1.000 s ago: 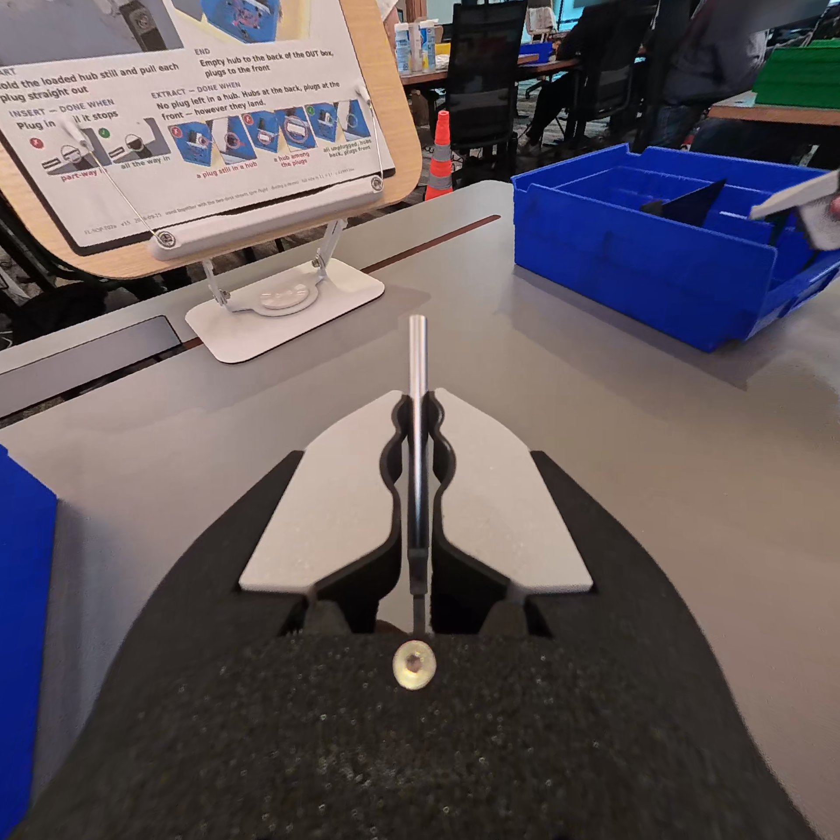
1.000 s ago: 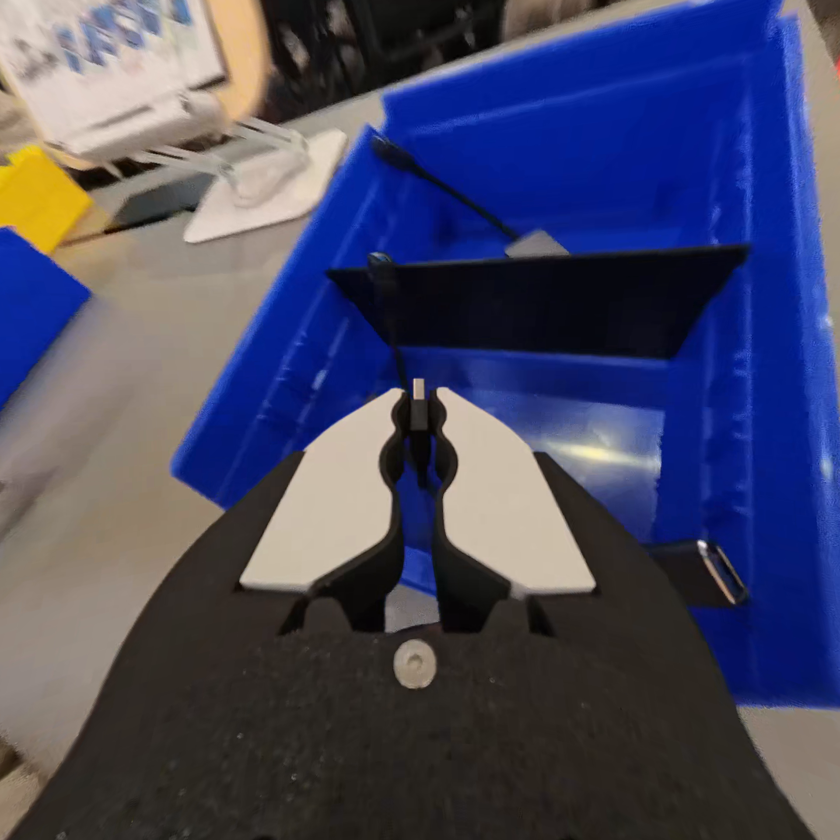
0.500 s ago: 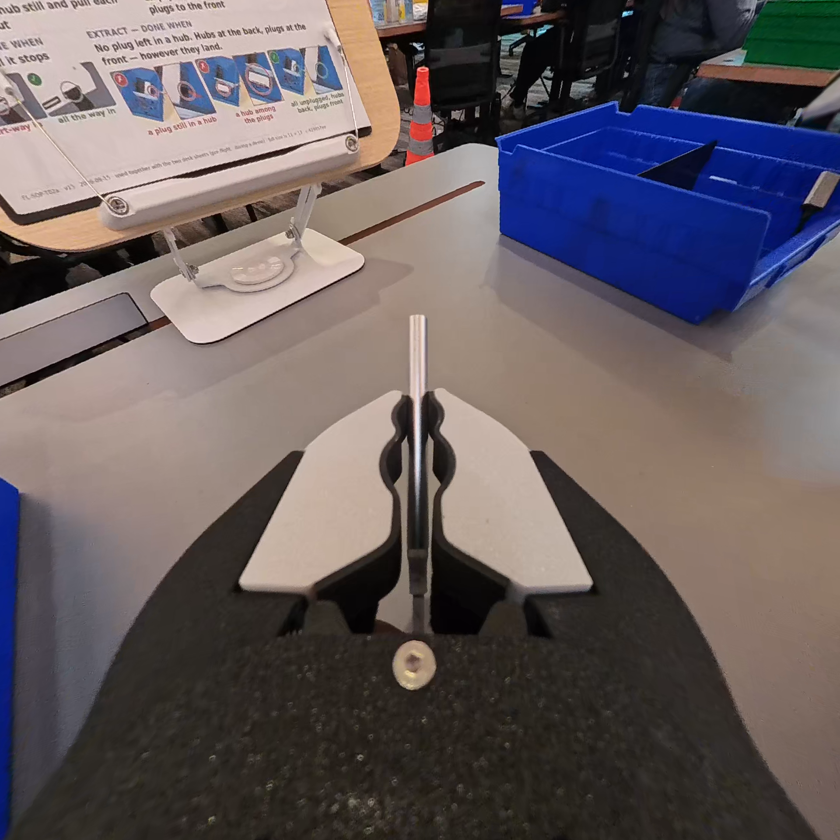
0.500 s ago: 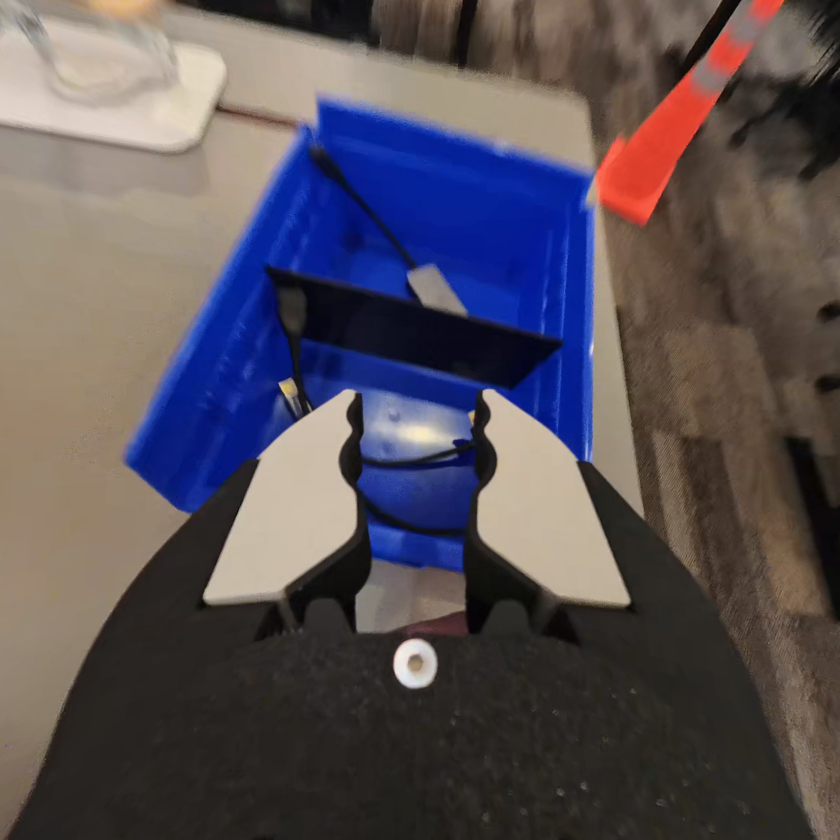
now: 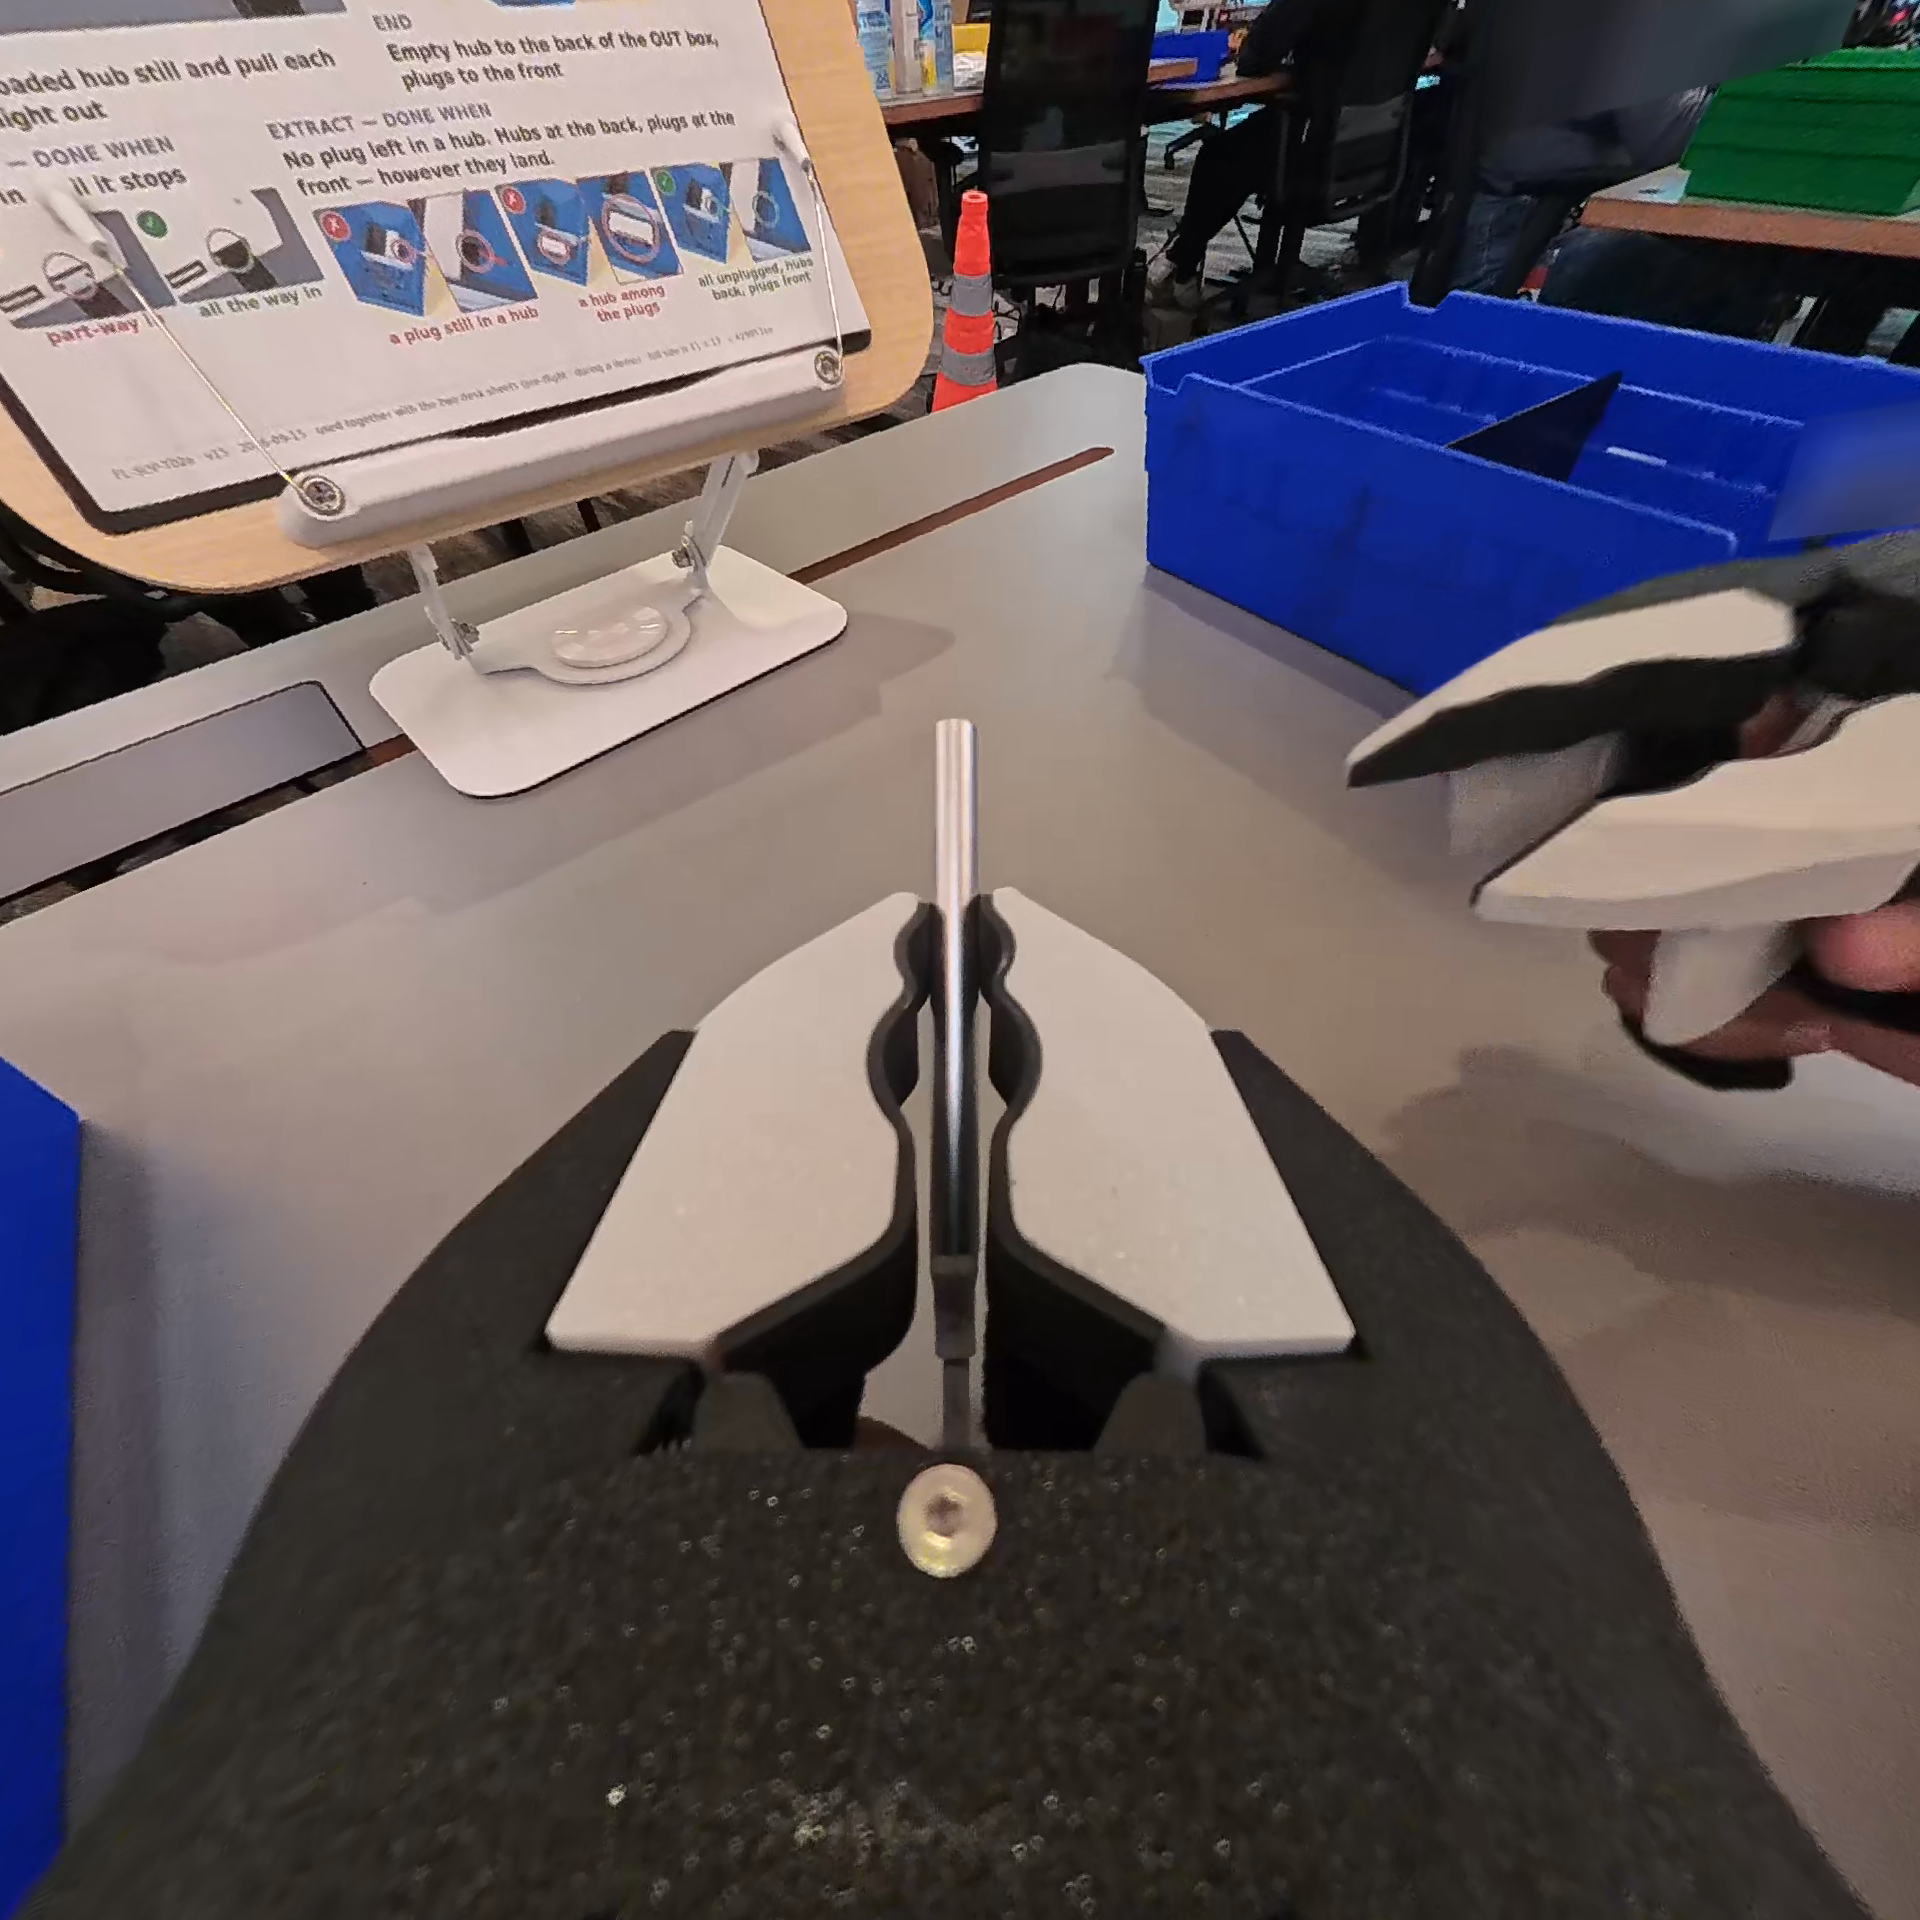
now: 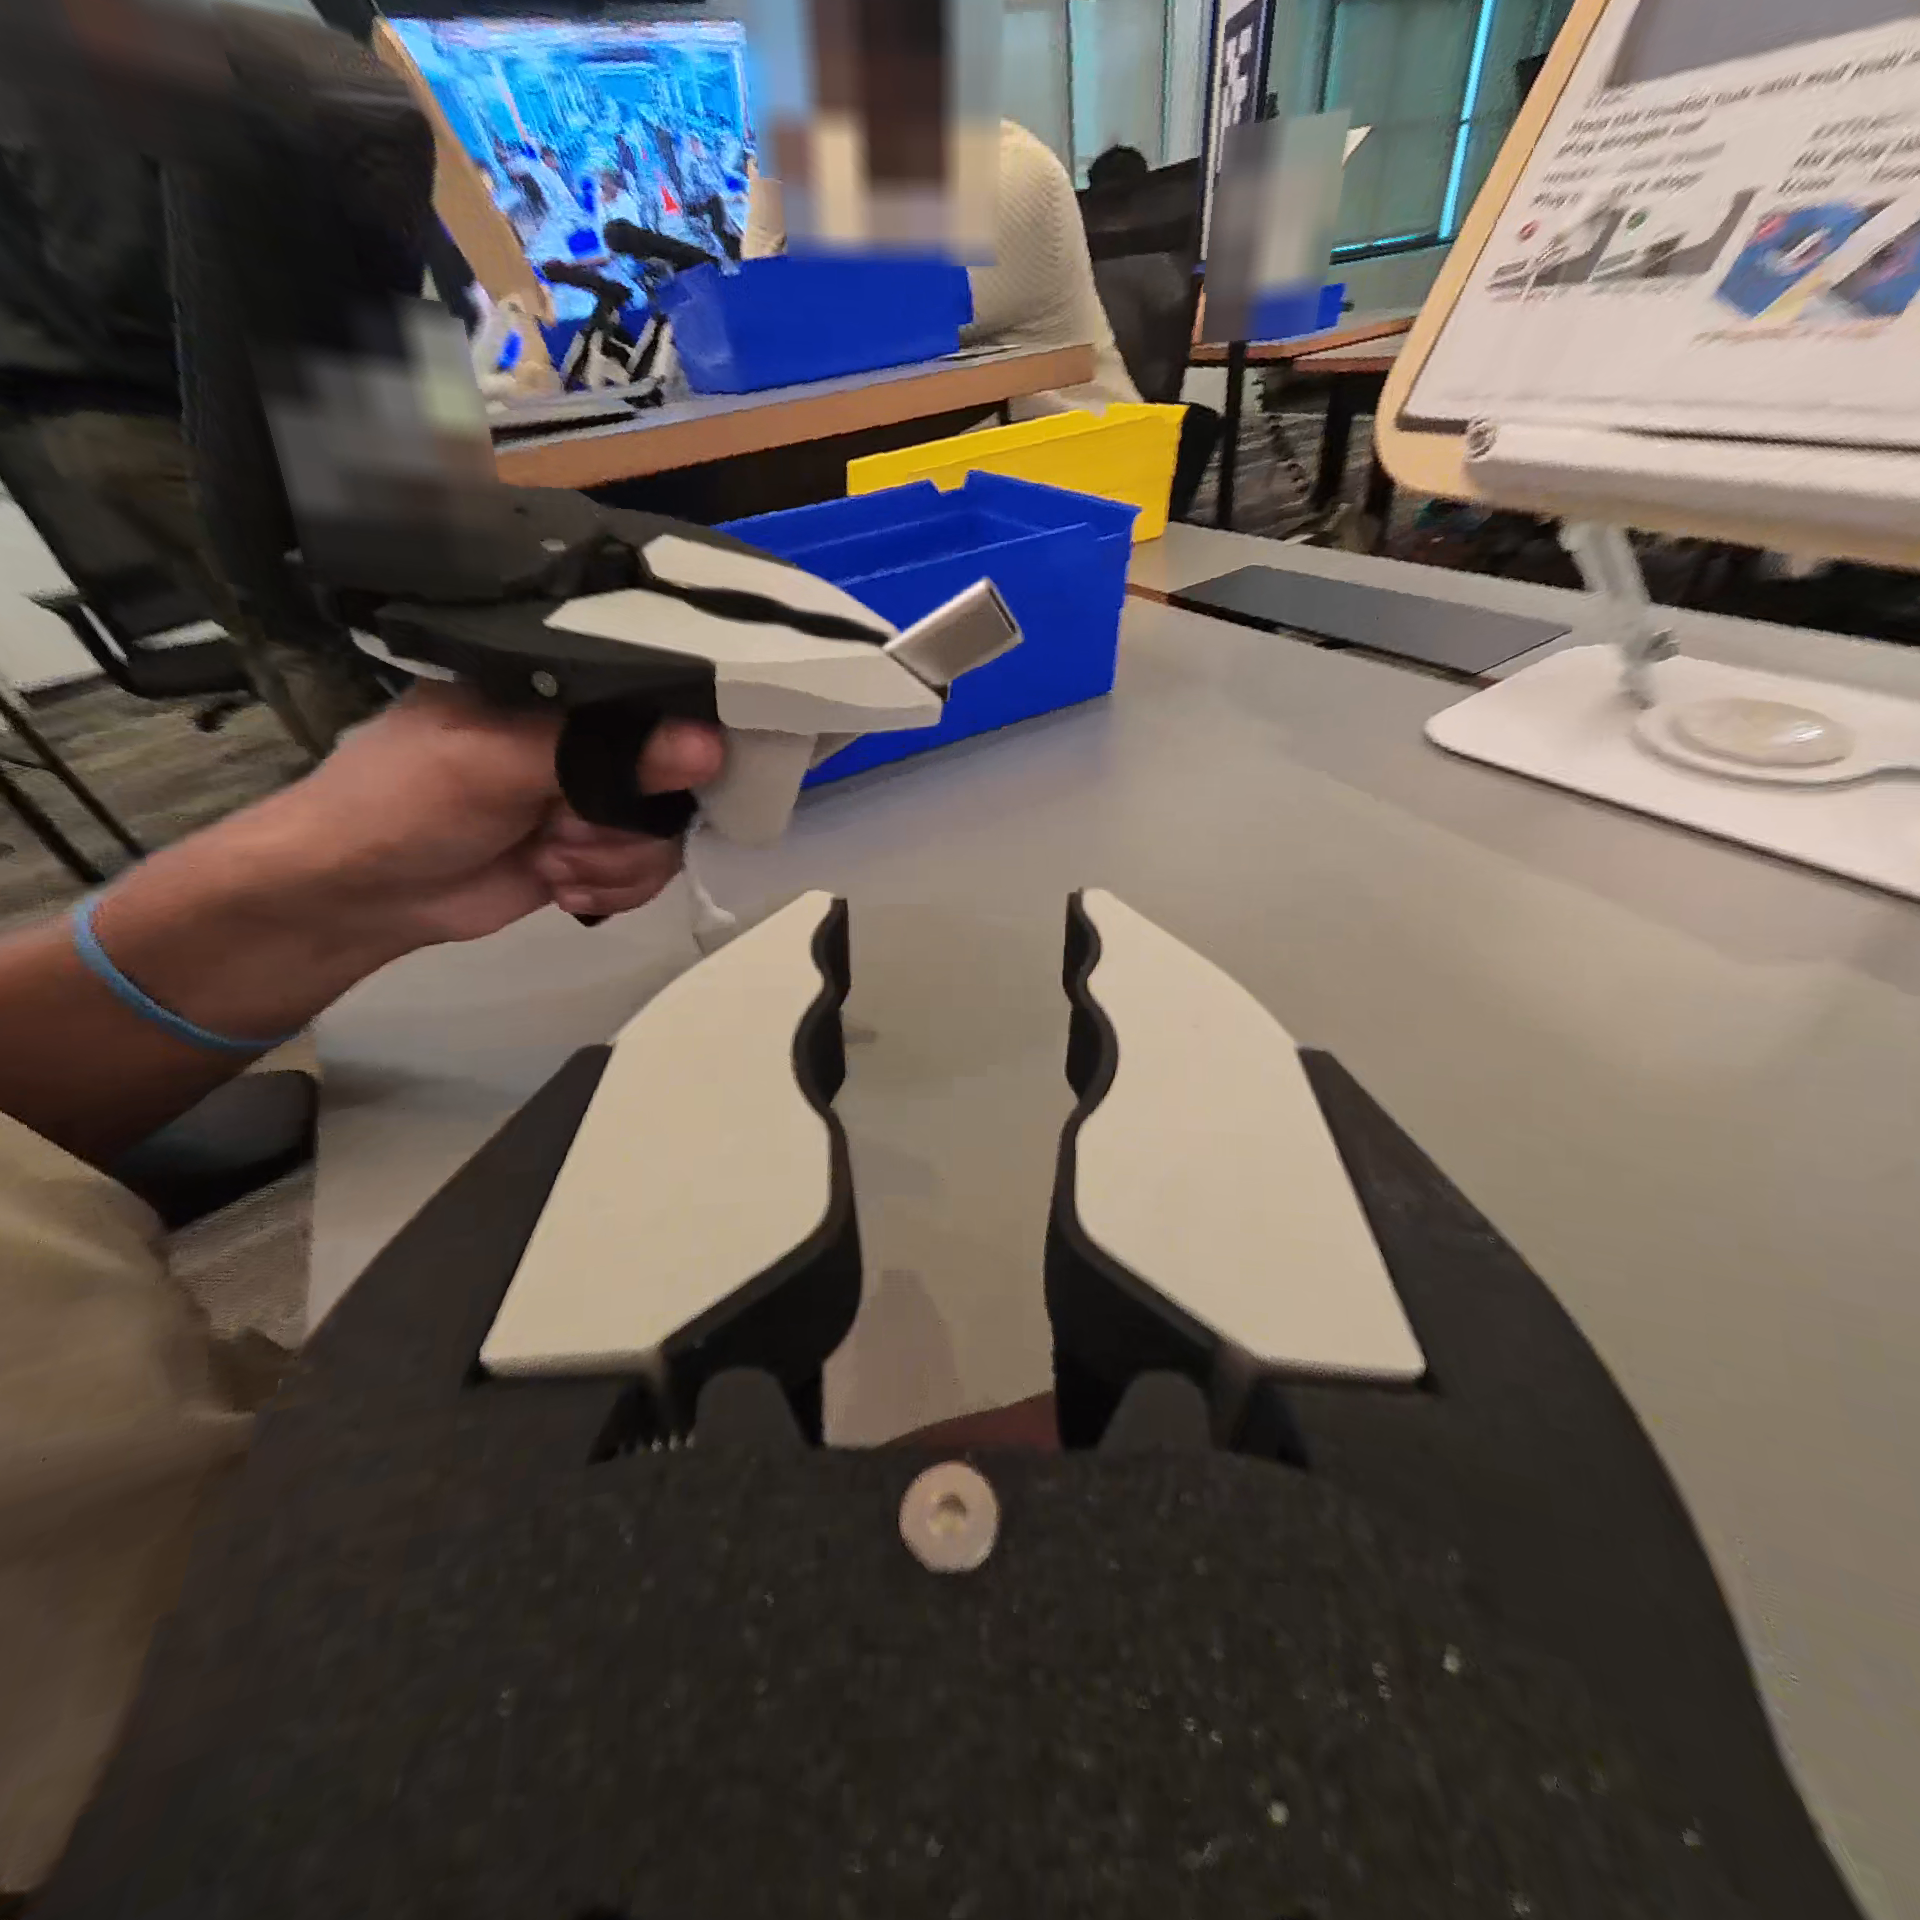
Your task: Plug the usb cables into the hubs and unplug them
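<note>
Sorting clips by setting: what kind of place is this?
Probably a shared workshop or lab: an instruction sheet on a stand, blue parts bins on grey tables, other people seated at desks behind.

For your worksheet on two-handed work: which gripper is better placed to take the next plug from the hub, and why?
The right gripper. Its fingers are open and empty, pointing toward the hub. The left gripper is shut on the hub, so it can only steady it.
</note>
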The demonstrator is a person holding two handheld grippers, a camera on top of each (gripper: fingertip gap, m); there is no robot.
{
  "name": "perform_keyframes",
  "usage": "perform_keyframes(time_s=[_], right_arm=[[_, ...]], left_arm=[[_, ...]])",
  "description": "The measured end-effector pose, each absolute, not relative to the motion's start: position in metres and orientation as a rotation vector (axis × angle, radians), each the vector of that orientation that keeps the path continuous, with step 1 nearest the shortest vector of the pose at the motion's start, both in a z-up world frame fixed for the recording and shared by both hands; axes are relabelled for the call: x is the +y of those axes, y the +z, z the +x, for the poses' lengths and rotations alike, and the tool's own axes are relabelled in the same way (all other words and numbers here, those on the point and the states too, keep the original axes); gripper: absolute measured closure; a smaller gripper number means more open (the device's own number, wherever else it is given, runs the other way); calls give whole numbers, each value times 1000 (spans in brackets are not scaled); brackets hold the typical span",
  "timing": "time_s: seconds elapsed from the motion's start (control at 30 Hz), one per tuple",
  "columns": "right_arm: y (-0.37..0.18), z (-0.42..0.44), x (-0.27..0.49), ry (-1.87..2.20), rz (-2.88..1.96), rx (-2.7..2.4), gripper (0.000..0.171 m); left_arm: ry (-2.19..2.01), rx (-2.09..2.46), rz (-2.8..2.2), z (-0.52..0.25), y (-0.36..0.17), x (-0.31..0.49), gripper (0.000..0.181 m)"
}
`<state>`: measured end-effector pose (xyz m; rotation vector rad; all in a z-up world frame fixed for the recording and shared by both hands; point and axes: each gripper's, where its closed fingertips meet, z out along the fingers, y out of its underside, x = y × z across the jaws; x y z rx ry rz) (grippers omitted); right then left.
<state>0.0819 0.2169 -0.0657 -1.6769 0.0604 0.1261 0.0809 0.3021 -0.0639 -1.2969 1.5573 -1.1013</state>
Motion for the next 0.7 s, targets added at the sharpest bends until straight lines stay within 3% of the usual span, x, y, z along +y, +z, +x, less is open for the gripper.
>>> perform_keyframes(time_s=[0.2,0.5,0.6,0.63,0.7], right_arm=[[-58,81,227,235,-1640,53,132],[-65,57,236,218,-1828,-534,136],[-74,49,236,193,-1857,-652,149],[-74,44,234,179,-1836,-687,160],[-78,40,232,164,-1837,-724,163]], left_arm=[[-1128,1650,-1205,78,-64,289,174],[-1146,2233,-771,48,-78,239,174],[-1127,2317,-733,45,-81,232,174],[-1101,2334,-728,46,-84,233,174],[-1085,2377,-698,43,-88,232,174]])
